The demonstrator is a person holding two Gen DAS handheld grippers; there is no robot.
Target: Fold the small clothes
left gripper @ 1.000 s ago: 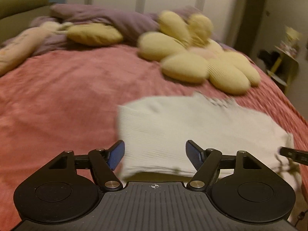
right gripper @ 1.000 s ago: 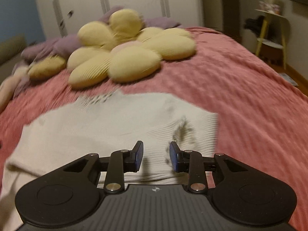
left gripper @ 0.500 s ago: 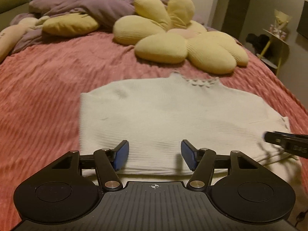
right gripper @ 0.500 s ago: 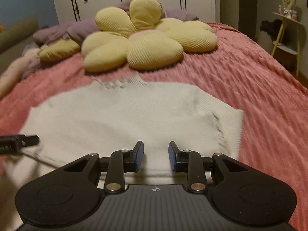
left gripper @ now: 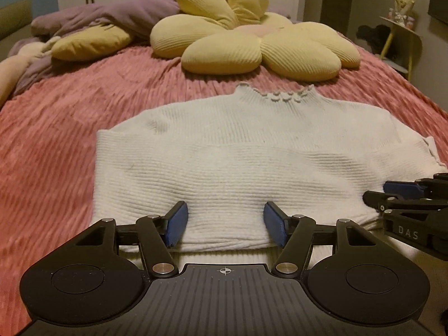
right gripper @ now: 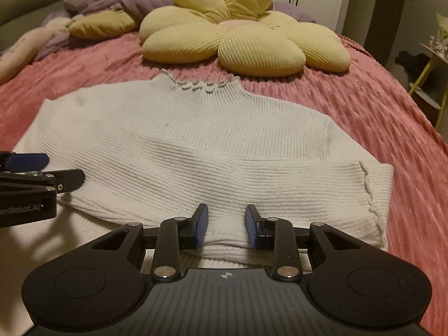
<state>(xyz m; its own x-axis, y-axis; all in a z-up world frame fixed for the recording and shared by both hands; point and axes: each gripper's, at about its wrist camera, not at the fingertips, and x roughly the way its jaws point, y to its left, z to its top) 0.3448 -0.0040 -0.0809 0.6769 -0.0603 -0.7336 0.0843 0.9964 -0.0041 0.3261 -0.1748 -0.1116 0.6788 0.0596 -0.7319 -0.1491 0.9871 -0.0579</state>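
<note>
Sweater [left gripper: 240, 156]: a cream ribbed knit, lying flat on the pink bedspread [left gripper: 56, 140], near the middle of the bed and just short of the cushion.
Which way it points: the collar [left gripper: 277, 95] (small knitted bobbles along its edge) faces away from both cameras, toward the yellow flower cushion [left gripper: 252, 42]; the near edge, a fold with more knit under it, faces the grippers.
Long axis: as it lies, it is wider than deep, so the long side runs left to right across the bed.
Left gripper [left gripper: 223, 225]: over the near edge, toward the sweater's left part; jaws apart, the blue pads wide of each other, knit showing between them but not pinched. Its jaws have lately been closing a little, then reopening.
Right gripper [right gripper: 226, 226]: over the near edge, toward the right part; jaws narrower yet still apart, with cloth visible in the gap and no clamp on it.
Background: purple bedding [left gripper: 106, 16] at the head of the bed, and a yellow side table [left gripper: 403, 36] at the right.
</note>
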